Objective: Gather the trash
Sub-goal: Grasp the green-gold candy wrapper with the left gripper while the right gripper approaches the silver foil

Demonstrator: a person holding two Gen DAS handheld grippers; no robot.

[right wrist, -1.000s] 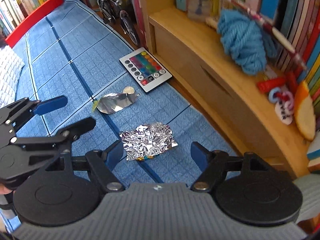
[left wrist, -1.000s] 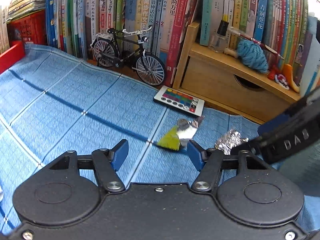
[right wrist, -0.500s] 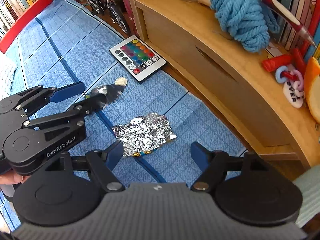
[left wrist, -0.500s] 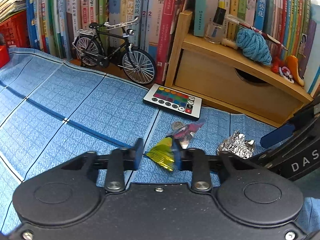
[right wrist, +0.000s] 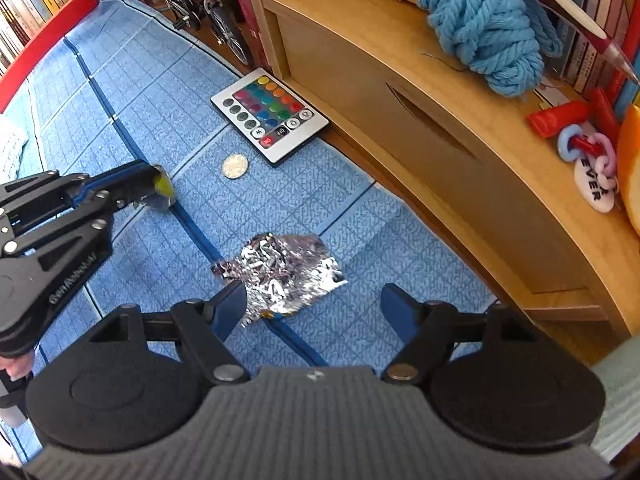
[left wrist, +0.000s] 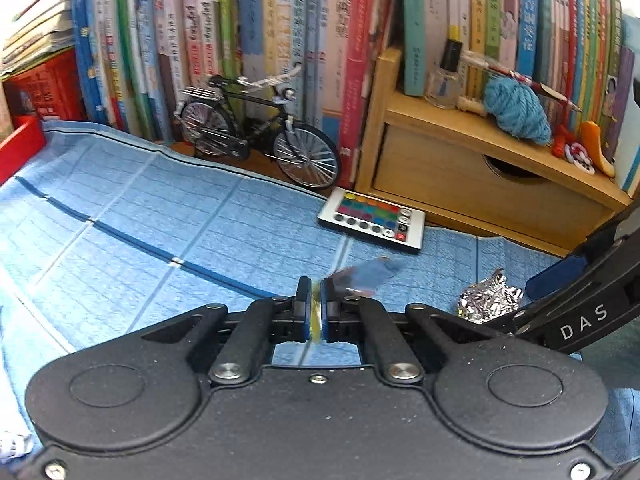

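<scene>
My left gripper (left wrist: 316, 300) had just been closing and now pinched the yellow-and-silver wrapper (left wrist: 362, 278), lifted off the blue mat (left wrist: 160, 208) mid-desk and exposing a coin (right wrist: 235, 165) near the remote (right wrist: 270, 114). First piece secured. My right gripper (right wrist: 312, 302) hung with jaws wide apart over the crumpled foil (right wrist: 280, 272), untouched, toward the desk's near edge: next pickup, I judged.

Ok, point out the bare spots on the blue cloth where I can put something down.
Widest: the blue cloth between the toy bicycle and the red edge. A smaller patch lies between the foil and the wooden drawer box. Crowded: around the remote, coin and wrapper.
</scene>
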